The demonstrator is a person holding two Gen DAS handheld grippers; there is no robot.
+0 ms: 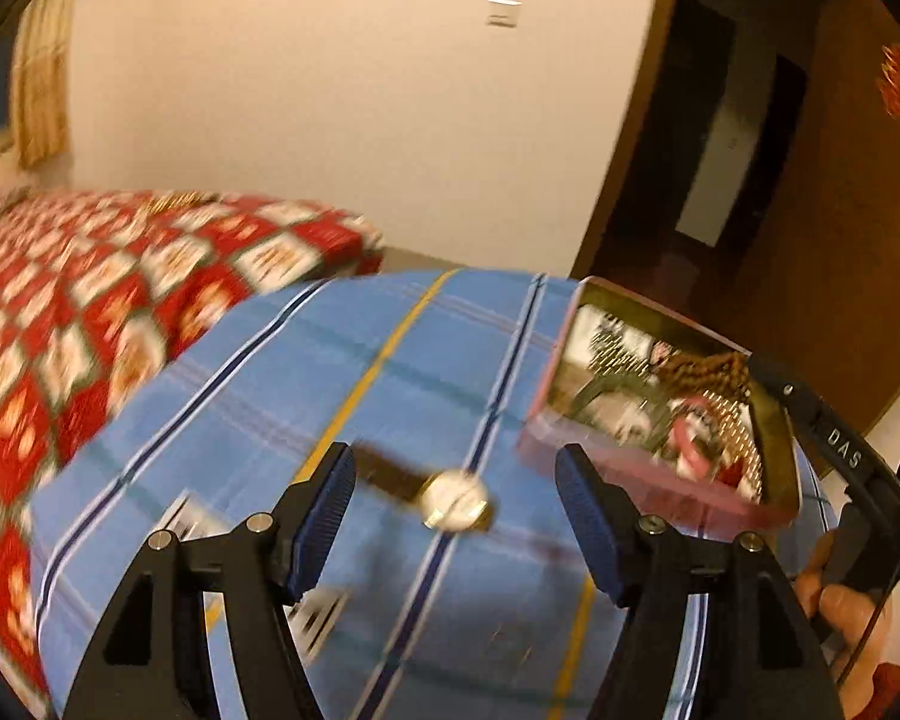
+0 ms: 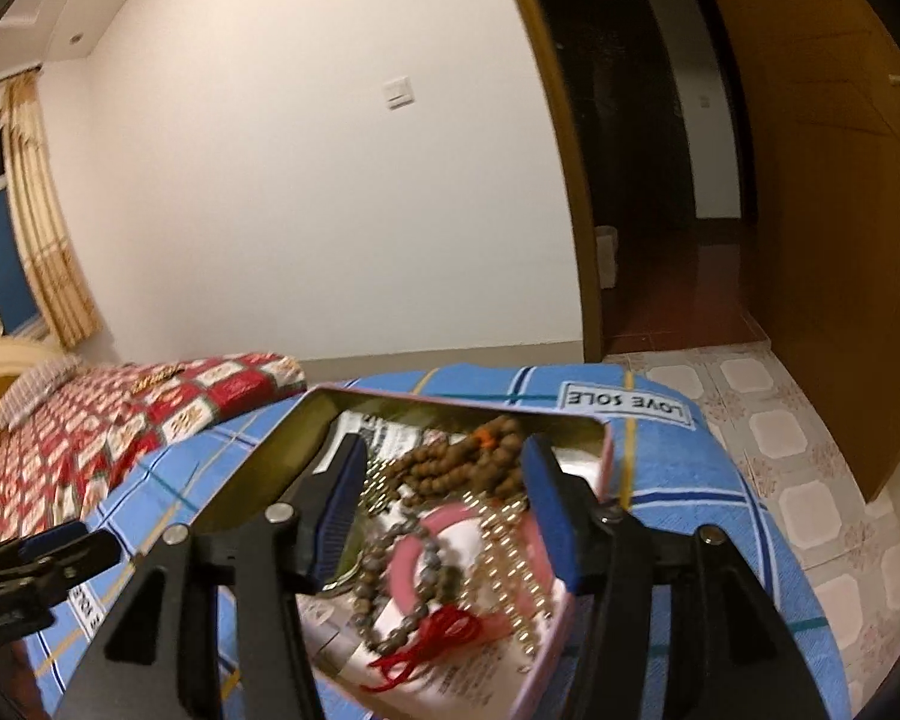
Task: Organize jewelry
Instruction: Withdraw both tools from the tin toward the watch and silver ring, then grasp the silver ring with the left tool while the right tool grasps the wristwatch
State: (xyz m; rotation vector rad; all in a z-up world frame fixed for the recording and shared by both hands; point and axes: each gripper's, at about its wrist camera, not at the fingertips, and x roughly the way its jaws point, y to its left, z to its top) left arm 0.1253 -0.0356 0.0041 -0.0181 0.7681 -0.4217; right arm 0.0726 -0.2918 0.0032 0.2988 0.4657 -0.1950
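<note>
- Left tool (image 1: 456, 516) released, nothing between its pads; watch (image 1: 453, 499) lies on the blue cloth (image 1: 240, 420) just ahead of it.
- Right tool (image 2: 444, 510) released, empty, over the tin (image 2: 258, 468) of beads (image 2: 462, 468).
- I judge the watch light, strap floppy, face slippery: I'd pinch the strap next to the case.

Right gripper (image 2: 444, 510) jaws apart over open pink tin (image 2: 607, 450), nothing between pads. In tin: brown bead mala (image 2: 468, 462), grey bead bracelet (image 2: 390, 588) with red tassel (image 2: 432, 636), pink bangle (image 2: 408, 558), gold bead chain (image 2: 510, 558). Tin rests on blue plaid cloth (image 2: 678, 480). Left gripper (image 2: 60, 552) at left edge.
</note>
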